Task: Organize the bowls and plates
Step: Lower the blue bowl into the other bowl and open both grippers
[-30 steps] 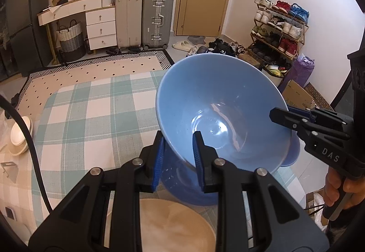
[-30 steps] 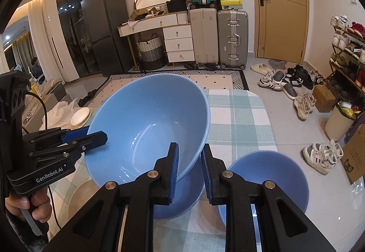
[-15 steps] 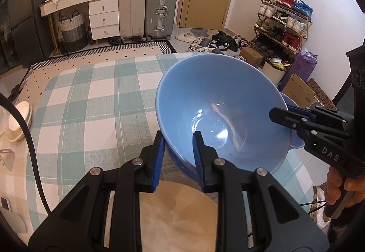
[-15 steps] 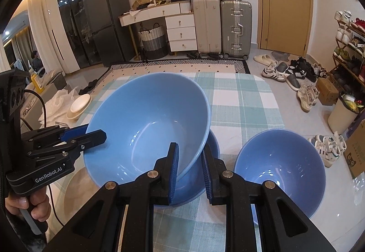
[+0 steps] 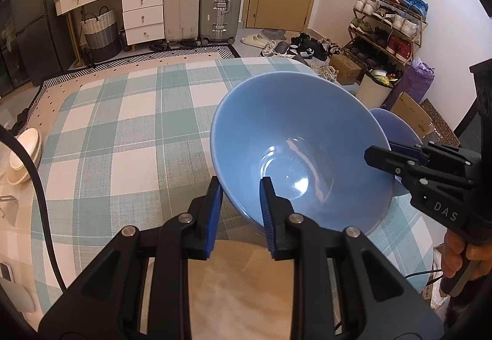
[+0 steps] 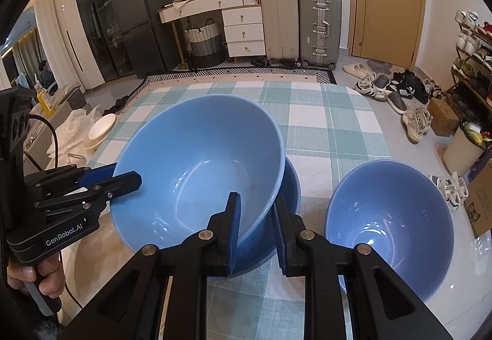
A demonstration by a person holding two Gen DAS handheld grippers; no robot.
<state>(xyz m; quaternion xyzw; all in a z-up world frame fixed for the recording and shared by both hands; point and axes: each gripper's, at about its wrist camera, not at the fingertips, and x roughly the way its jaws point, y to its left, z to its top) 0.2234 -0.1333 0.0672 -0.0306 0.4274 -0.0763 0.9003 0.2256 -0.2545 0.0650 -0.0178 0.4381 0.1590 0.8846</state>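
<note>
Both claws grip one blue bowl (image 6: 196, 168) by its rim: the left claw (image 5: 240, 204) is closed on one side of the rim and the right claw (image 6: 255, 226) on the opposite side. The bowl is tilted and hangs just above a second blue bowl (image 6: 290, 186) that stands on the checked desk (image 6: 332, 124); whether they already touch cannot be told.

A third bowl (image 6: 390, 217) stands just to the right of the second one, near the desk edge. A beige plate (image 5: 240, 284) lies just in front of the held bowl, on the person's side.

The risk seems to be in the tilt. If the two claws do not go down evenly, the held bowl may land on the lower rim crooked, knock it and chip it. If one claw lets go first, the bowl may swing and slip. A sideways push may also move the third bowl toward the edge.
</note>
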